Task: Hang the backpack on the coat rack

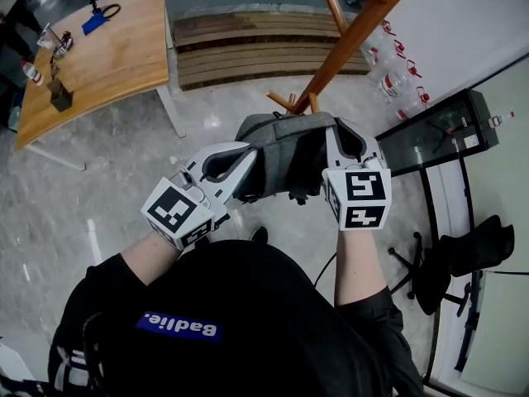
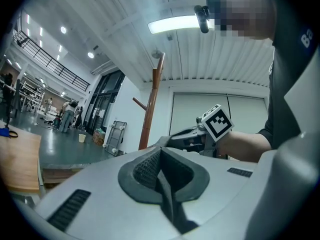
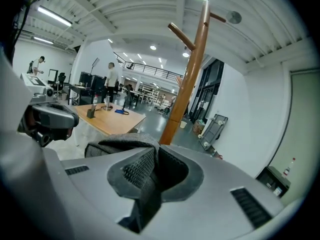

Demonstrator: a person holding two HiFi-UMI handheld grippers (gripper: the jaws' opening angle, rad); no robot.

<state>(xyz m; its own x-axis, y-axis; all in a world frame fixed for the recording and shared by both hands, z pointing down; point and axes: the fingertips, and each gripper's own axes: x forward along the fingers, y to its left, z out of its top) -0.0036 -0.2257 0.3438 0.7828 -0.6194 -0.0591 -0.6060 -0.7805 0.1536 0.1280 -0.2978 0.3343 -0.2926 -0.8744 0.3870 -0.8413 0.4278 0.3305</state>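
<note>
**Backpack held between both grippers, by the rack**

Both my hands sit mid-frame, forearms reaching forward. The left gripper (image 1: 248,165) lies about level and the right gripper (image 1: 344,132) tips slightly down. Each is clamped on fabric of the grey backpack (image 1: 285,151) slung between them, just below the rack (image 1: 347,48) pole. Pale stone floor (image 1: 124,155). Wooden table (image 1: 116,48) upper left. Black chair (image 1: 467,251) lower right.

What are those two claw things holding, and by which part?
A grey backpack, held between them. The left gripper and the right gripper are each shut on a dark strap of it.
</note>
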